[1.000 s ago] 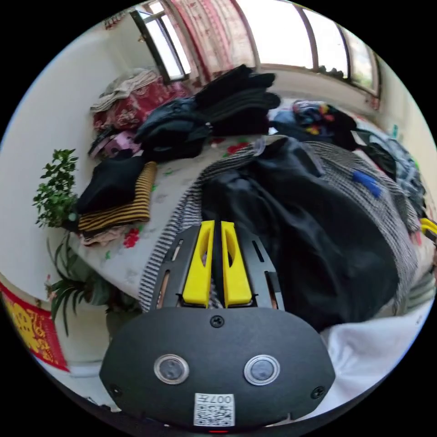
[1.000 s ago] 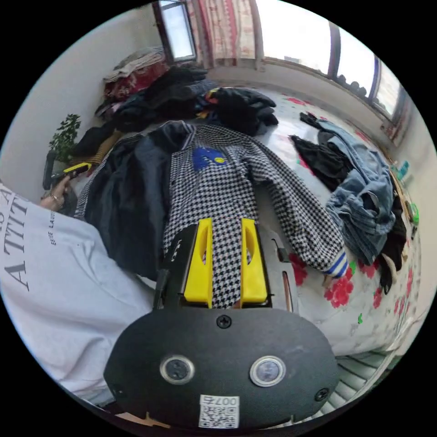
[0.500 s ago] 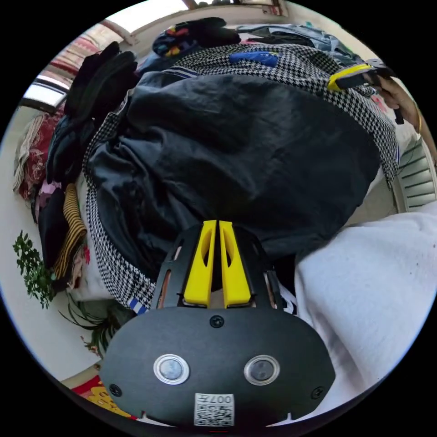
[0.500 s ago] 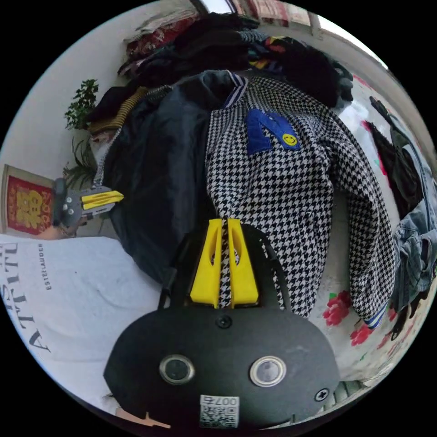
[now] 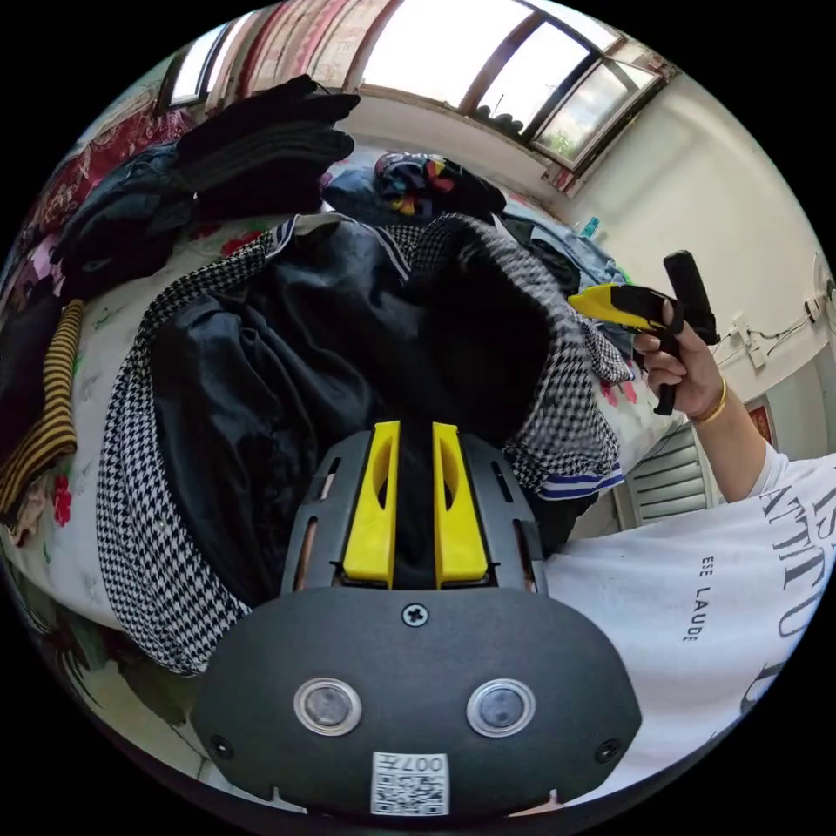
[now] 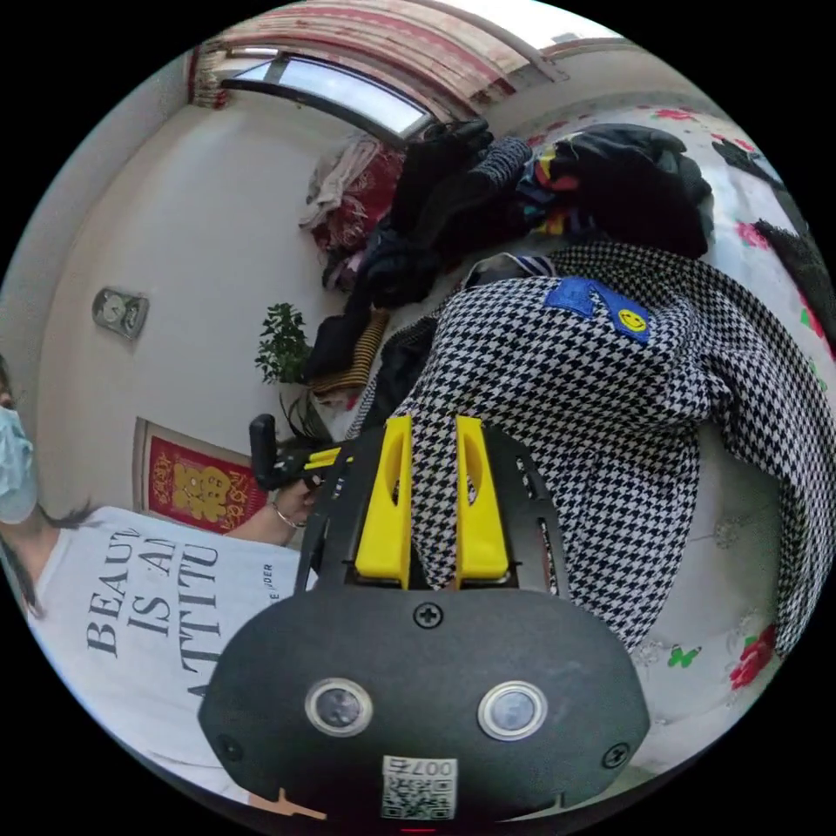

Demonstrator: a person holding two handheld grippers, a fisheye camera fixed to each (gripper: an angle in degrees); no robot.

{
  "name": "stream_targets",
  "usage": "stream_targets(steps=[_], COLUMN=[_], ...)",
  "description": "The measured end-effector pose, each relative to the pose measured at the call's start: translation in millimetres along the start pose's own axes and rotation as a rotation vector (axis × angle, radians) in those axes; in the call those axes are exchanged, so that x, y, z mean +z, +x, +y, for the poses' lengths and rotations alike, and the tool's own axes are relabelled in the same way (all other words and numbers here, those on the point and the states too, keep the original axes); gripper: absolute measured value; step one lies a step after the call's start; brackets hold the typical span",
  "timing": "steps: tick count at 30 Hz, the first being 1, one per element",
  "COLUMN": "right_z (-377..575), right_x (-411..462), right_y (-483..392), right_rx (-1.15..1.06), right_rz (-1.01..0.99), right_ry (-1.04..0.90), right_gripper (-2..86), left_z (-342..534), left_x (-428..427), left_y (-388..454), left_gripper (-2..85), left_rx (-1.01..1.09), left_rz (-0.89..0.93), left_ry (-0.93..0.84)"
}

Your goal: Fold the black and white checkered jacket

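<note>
left gripper view: jacket lifted between both hand-held grippers

left gripper view has the left hand-held gripper (image 5: 414, 501) with its yellow jaws narrow, pinching the dark lining of the checkered jacket (image 5: 157, 522), which lies opened on the flowered bed (image 5: 96, 322). a stack of dark clothes (image 5: 252, 148) and a striped garment (image 5: 43, 418) sit beyond it, near the window (image 5: 488, 61). to the side a hand (image 5: 688, 366) holds the right hand-held gripper (image 5: 610, 303), close to the jacket's houndstooth edge.

right gripper view shows that hand-held gripper (image 6: 433, 501) with jaws narrow on a fold of checkered cloth, the jacket (image 6: 592, 392) draped over the bed, blue patch (image 6: 601, 305) uppermost. behind it are a heap of clothes (image 6: 610, 183), a potted plant (image 6: 283, 344) by the wall, a red poster (image 6: 196, 483) and the person's white shirt (image 6: 148, 627).
</note>
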State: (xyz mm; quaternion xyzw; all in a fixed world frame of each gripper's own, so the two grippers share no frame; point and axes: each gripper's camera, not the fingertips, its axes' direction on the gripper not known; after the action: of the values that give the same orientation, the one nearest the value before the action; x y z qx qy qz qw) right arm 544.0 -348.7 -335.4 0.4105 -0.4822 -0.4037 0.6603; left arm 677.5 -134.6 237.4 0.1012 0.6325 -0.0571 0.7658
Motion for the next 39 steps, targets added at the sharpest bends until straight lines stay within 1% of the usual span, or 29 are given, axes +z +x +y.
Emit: stream_targets(steps=[1,3,4,6,10,12,14,16,17,18,19,20,23,24,26,28,30,31,33,34,36,37,38,39], right_z=[5.9,39.5,49.2,90.2,147.0,174.4,187.1,196.5,202.3,208.7,212.0,219.3,243.0,250.2,252.3,246.0,231.3,227.6,222.2,224.7,253.0,261.3,275.5,280.6], right_x=[3.8,-9.5,-15.6,-39.8,-57.9,-54.9,-42.8,-26.6,-18.1,-16.9,-17.1,-16.5,-16.9,-22.9,-41.9,-78.8,-146.0,-162.9,-223.1,-234.7,-263.4,-265.2,-265.3,-263.6], right_y=[1.5,2.5,4.1,20.2,57.4,73.5,84.8,96.0,101.3,99.8,97.2,92.4,80.0,76.6,76.6,86.6,124.4,138.0,206.5,226.8,300.6,313.8,330.2,339.3], right_rx=[0.001,-0.031,-0.03,0.01,0.115,0.147,0.155,0.172,0.186,0.182,0.171,0.152,0.114,0.1,0.076,0.088,0.229,0.278,0.513,0.596,0.931,0.985,1.06,1.09], right_rz=[0.043,0.214,0.257,0.387,0.488,0.537,0.536,0.513,0.493,0.501,0.496,0.485,0.426,0.383,0.379,0.448,0.496,0.487,0.386,0.357,0.232,0.194,0.146,0.132], right_ry=[-0.009,0.025,0.032,0.031,-0.064,-0.119,-0.177,-0.231,-0.253,-0.235,-0.236,-0.253,-0.28,-0.269,-0.25,-0.144,0.086,0.144,0.384,0.439,0.668,0.727,0.854,0.941], right_gripper=[4.0,5.2,5.5,6.8,8.2,8.7,8.6,8.1,7.6,7.2,7.0,6.6,7.0,7.4,8.1,9.0,10.3,10.6,11.7,11.9,10.9,10.2,8.6,6.5], left_z=[-1.6,1.9,4.4,17.0,27.6,26.5,25.3,26.3,29.1,33.5,35.9,40.7,55.3,62.6,69.4,69.4,59.1,55.3,39.4,36.0,28.4,27.7,26.9,26.5], left_x=[0.3,-0.1,0.8,7.5,15.4,15.0,18.3,26.5,34.8,46.0,47.7,38.6,21.0,9.7,-6.7,-21.8,-35.0,-36.4,-36.2,-36.3,-35.8,-35.3,-34.1,-32.2], left_y=[-1.9,-5.1,-5.7,-8.2,-0.3,16.1,32.1,46.6,53.1,56.0,56.3,58.2,55.8,53.7,47.9,39.5,27.9,25.4,17.7,16.4,15.5,15.7,15.9,16.1], left_gripper=[6.5,6.5,6.6,6.8,7.0,6.9,6.7,6.3,5.6,4.8,3.9,2.2,5.4,6.1,7.1,7.9,9.6,10.1,11.5,11.8,11.8,11.4,10.6,9.2], left_rx=[0.011,0.061,0.071,0.084,0.11,0.175,0.249,0.315,0.343,0.352,0.345,0.362,0.36,0.361,0.343,0.309,0.26,0.252,0.23,0.226,0.236,0.242,0.248,0.252], left_rz=[-0.008,-0.03,-0.027,0.027,0.085,0.114,0.107,0.058,0.01,-0.049,-0.082,-0.078,-0.063,-0.043,-0.017,0.017,0.079,0.091,0.142,0.149,0.164,0.166,0.162,0.168], left_ry=[-0.011,-0.043,-0.054,-0.102,-0.156,-0.158,-0.177,-0.215,-0.257,-0.328,-0.341,-0.314,-0.344,-0.32,-0.282,-0.232,-0.168,-0.157,-0.158,-0.16,-0.179,-0.185,-0.192,-0.196])
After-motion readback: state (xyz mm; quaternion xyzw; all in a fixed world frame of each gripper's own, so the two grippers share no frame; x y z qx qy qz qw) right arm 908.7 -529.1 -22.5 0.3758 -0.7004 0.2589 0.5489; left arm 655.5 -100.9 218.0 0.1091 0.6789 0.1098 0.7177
